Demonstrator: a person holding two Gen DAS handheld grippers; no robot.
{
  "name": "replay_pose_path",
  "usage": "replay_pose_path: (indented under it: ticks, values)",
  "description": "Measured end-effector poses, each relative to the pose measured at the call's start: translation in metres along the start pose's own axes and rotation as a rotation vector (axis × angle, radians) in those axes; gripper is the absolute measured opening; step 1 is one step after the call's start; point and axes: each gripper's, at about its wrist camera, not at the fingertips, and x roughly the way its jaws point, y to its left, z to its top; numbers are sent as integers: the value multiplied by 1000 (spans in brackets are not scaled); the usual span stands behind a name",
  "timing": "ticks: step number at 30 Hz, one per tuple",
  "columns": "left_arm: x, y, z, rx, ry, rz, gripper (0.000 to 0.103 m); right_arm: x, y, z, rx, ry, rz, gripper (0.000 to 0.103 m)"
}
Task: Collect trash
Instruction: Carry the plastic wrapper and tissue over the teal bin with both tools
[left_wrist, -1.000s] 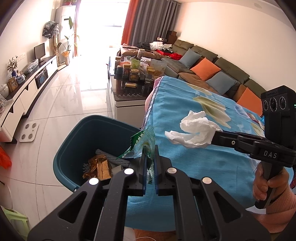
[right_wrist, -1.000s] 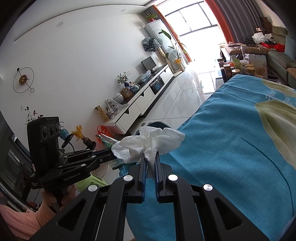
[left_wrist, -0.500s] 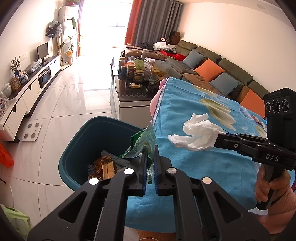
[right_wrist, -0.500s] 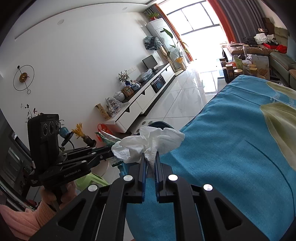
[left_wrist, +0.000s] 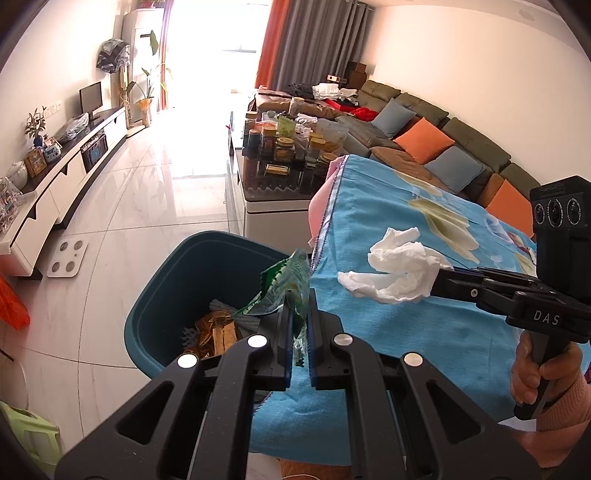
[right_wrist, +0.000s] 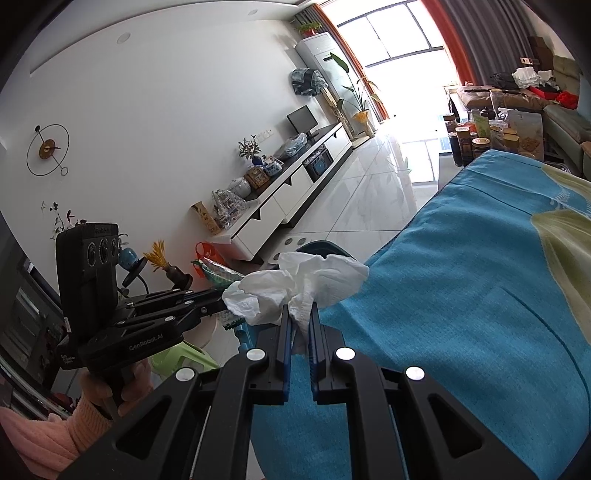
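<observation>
on right gripper (left_wrist: 439, 278) "das"; jaws pinch tissue (left_wrist: 397, 273); left gripper (left_wrist: 300, 325) pinches wrapper (left_wrist: 286, 288).

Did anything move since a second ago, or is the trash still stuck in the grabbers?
Hardly anything. The left wrist view shifted a little, so more of the blue bin shows. Nothing was grabbed or dropped: the left gripper stays shut on the green wrapper, and the right gripper stays shut on the white tissue.

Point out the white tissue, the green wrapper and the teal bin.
white tissue (left_wrist: 397, 273), left wrist view, middle of the crumpled wad.
green wrapper (left_wrist: 286, 286), left wrist view, its upper crinkled part.
teal bin (left_wrist: 173, 284), left wrist view, inner wall.
</observation>
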Motion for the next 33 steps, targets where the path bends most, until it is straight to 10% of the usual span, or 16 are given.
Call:
replay_pose_path:
  ticks: [33]
  values:
    - [15,10,-1,-33,21,34,6,18,-1,6,-22,42,8,7]
